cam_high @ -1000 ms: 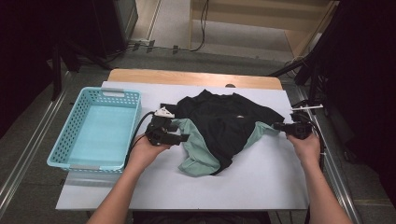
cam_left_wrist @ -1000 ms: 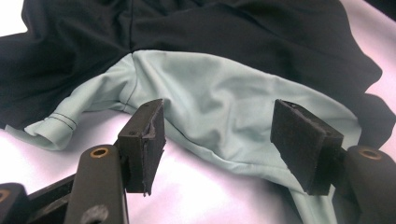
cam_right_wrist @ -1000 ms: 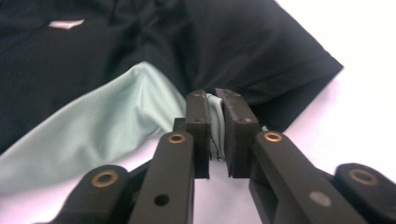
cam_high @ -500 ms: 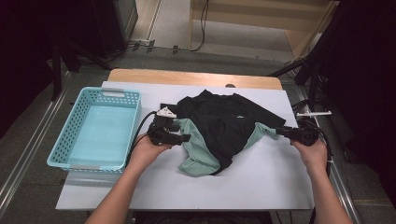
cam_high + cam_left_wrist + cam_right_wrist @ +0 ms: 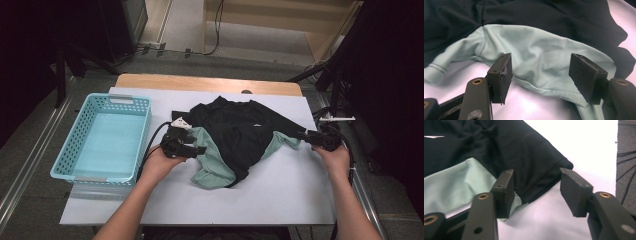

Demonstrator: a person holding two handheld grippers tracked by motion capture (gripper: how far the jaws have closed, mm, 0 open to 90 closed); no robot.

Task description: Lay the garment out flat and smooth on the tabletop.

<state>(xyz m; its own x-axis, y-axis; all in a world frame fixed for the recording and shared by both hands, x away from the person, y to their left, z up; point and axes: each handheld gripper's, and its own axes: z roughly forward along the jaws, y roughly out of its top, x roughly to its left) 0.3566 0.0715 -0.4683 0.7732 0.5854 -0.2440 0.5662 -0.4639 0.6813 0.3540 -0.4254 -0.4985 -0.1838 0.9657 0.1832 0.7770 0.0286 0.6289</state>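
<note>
A black shirt [image 5: 240, 132] with mint-green sleeves lies crumpled on the white table [image 5: 280, 195]. My left gripper [image 5: 200, 149] rests at the shirt's left side. Its jaws stand open over the green fabric [image 5: 536, 55] without pressing on it [image 5: 541, 75]. My right gripper [image 5: 306, 136] is at the shirt's right end, by the stretched green sleeve [image 5: 280, 142]. Its jaws have just been opening and now stand apart [image 5: 537, 192]. The black hem [image 5: 541, 177] lies between them, close to one pad and not pinched.
A light-blue plastic basket [image 5: 120, 98] stands on the table's left part, empty. A wooden strip [image 5: 210, 82] runs along the far edge. Cables [image 5: 345, 145] hang at the right edge. Bare white tabletop lies in front of the shirt.
My right gripper has shifted a little to the right and its jaws have opened off the shirt's end. The left gripper and hand stay where they were.
</note>
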